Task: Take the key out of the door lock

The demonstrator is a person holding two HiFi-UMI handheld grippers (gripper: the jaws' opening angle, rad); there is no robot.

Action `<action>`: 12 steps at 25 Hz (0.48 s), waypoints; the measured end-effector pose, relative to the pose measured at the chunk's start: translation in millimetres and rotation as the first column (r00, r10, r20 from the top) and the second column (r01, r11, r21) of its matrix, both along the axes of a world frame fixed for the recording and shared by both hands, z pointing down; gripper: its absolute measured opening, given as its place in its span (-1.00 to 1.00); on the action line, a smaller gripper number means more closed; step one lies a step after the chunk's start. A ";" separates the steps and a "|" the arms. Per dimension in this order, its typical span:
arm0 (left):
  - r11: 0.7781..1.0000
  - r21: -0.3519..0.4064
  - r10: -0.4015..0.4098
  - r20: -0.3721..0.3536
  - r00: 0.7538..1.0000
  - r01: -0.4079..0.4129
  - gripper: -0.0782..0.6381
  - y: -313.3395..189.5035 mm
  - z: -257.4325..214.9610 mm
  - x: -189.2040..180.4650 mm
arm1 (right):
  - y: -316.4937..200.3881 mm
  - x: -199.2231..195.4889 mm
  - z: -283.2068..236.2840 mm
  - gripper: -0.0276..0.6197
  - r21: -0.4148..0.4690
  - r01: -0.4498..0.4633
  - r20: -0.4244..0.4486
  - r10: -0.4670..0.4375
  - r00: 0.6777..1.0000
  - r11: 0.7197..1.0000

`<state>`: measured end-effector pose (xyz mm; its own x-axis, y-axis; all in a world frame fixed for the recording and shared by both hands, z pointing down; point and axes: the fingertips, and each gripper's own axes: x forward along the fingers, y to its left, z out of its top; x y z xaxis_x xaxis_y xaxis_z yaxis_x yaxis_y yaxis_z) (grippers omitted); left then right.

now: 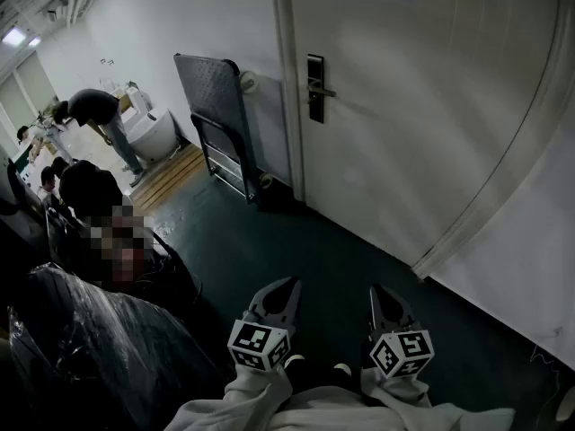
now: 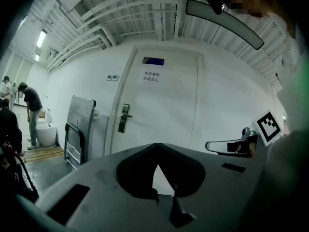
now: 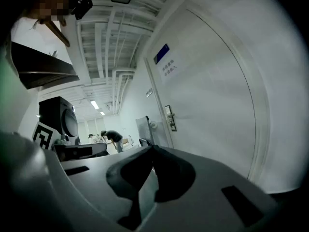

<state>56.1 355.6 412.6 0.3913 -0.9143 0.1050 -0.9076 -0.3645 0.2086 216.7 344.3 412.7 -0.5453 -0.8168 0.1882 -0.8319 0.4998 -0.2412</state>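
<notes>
Both pairs of jaws are pressed together at the tips with nothing between them. The left gripper (image 2: 157,146) and the right gripper (image 3: 151,149) hang low, side by side, aimed toward the door lock (image 1: 314,88) but well apart from it. The lock plate with its lever handle sits on the white door (image 1: 431,133), up and ahead of both grippers. The key should be in the lock, but it is too small to make out. A folded metal trolley (image 1: 216,115) leans on the wall just left of the lock. I'd say the approach is not yet made. Next, one gripper must be carried up to the lock, its jaws parted and lined up on the key's head.
</notes>
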 end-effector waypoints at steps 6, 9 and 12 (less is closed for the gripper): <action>1.000 0.005 0.013 0.003 1.000 -0.013 -0.75 -3.9 -1.3 4.0 | -4.3 -2.1 2.7 -0.75 -0.009 -0.002 0.005 0.002 1.000 1.000; 1.000 0.006 0.018 0.006 1.000 -0.019 -0.75 -9.6 -1.2 1.7 | -10.6 -4.6 3.0 -0.75 -0.009 -0.008 -0.001 0.008 1.000 1.000; 1.000 0.011 0.025 0.010 1.000 -0.025 -0.75 -16.6 -1.8 -4.0 | -15.9 -9.0 4.3 -0.75 -0.010 -0.013 -0.007 0.013 1.000 1.000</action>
<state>52.1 338.9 410.8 0.4130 -0.9053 0.0990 -0.9001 -0.3892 0.1960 207.7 328.4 416.9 -0.5331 -0.8219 0.2006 -0.8401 0.4862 -0.2403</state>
